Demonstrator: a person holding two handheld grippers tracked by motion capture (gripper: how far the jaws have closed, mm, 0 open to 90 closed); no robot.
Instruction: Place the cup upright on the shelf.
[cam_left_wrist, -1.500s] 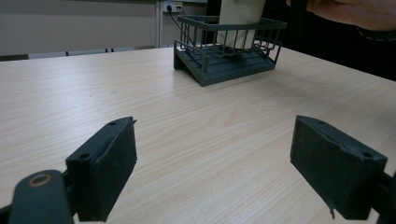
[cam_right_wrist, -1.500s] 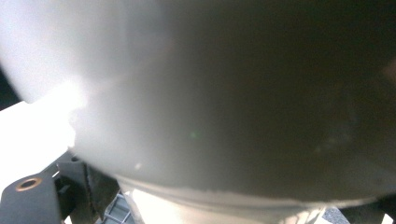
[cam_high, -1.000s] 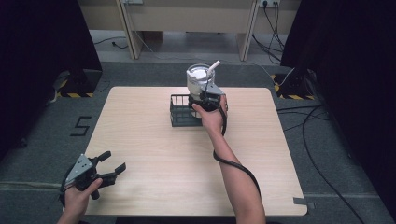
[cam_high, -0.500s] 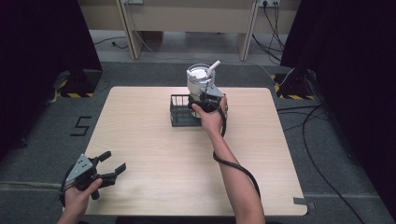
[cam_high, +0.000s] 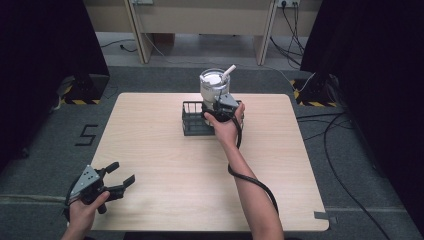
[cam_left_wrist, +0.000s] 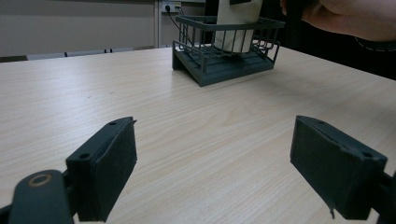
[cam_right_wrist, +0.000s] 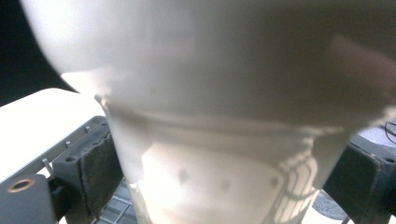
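Cup (cam_high: 214, 86) standing in the wire basket (cam_high: 192, 119) at the table's far side, right gripper (cam_high: 223, 106) clamped around it, release left; left gripper (cam_high: 119, 179) idle, jaws apart.

We record a light wooden table (cam_high: 150, 150) on grey carpet (cam_high: 45, 150). Black curtains (cam_high: 45, 50) flank both sides. Beyond the table's far edge stands a pale wooden bench (cam_high: 200, 20) with wall sockets. Black cables (cam_high: 345, 150) trail over the floor at right; hazard-striped bases (cam_high: 75, 90) sit near the far corners.
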